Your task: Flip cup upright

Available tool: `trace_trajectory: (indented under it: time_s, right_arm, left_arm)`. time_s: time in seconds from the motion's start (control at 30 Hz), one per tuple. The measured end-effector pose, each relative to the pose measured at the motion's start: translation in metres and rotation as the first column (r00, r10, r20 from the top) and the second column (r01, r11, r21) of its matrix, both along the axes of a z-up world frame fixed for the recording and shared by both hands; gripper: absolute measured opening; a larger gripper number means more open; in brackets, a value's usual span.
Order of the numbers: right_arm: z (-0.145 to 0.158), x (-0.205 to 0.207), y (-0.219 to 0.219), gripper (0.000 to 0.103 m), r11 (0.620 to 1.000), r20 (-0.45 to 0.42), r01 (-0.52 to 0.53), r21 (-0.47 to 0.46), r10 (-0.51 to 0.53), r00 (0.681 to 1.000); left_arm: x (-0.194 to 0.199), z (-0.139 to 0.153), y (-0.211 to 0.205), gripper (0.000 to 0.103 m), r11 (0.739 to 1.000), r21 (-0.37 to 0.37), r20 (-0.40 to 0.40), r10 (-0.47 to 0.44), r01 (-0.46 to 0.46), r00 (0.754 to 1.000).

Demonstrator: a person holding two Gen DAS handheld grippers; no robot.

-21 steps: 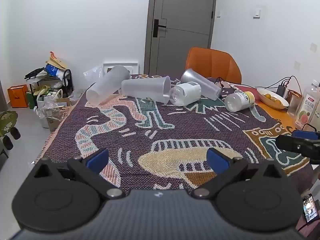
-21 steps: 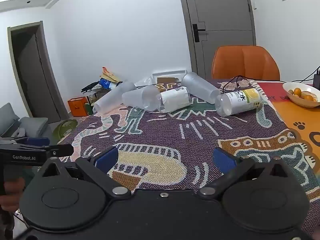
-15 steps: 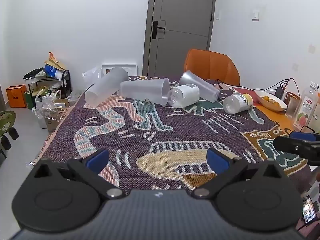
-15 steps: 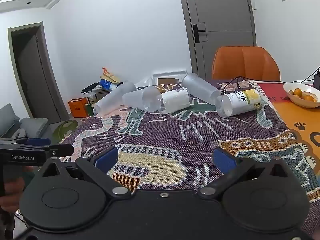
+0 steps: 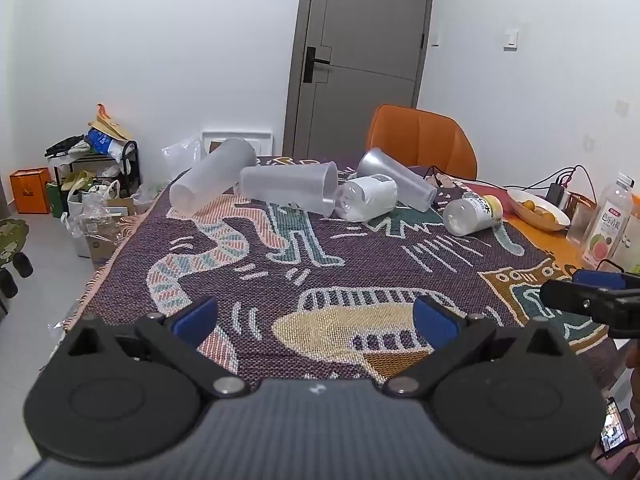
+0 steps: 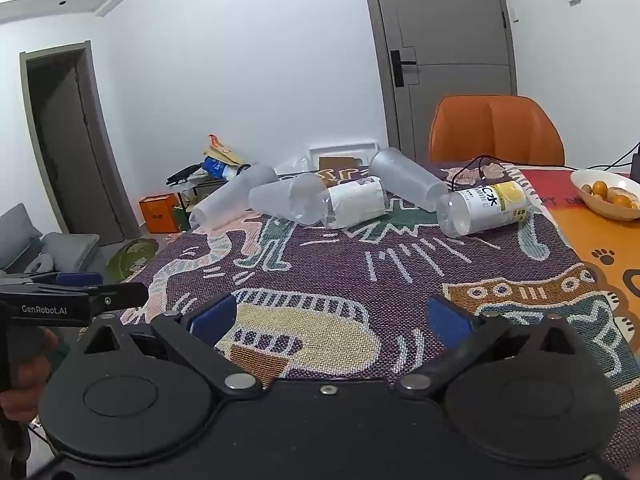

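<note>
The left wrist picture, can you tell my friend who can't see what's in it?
Three frosted plastic cups and two bottles lie on their sides at the far end of a table covered with a patterned purple cloth. The open, empty left gripper hovers over the near edge, and an orange chair stands behind the table.

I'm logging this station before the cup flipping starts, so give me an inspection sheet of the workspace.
Surface: table under a patterned woven cloth.
Job's things: three frosted cups lying on their sides at the far end; none upright.
Clutter: two bottles on their sides, a fruit bowl, an upright drink bottle.
Grippers: left tongs and right tongs open, empty, above the near edge.
Cables: black cable on the cloth; charger leads at right.
Surroundings: orange chair, grey door, bags on the floor.
</note>
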State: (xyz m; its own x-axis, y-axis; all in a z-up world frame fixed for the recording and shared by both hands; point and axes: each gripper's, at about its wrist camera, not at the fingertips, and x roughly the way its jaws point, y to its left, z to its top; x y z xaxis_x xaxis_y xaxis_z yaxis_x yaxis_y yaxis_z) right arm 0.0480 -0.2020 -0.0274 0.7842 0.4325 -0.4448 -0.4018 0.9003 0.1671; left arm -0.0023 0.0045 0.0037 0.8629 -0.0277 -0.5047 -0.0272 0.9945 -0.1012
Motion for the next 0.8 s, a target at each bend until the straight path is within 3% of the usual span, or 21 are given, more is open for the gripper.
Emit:
trace_trajectory:
  time_s: [0.8]
  right_arm:
    - [-0.0003, 0.0021, 0.0035, 0.103, 1.000, -0.001, -0.009, 0.004, 0.009, 1.000]
  left_arm:
    - [-0.0028, 0.0020, 0.0025, 0.103, 1.000, -0.003, 0.013, -0.001, 0.001, 1.000]
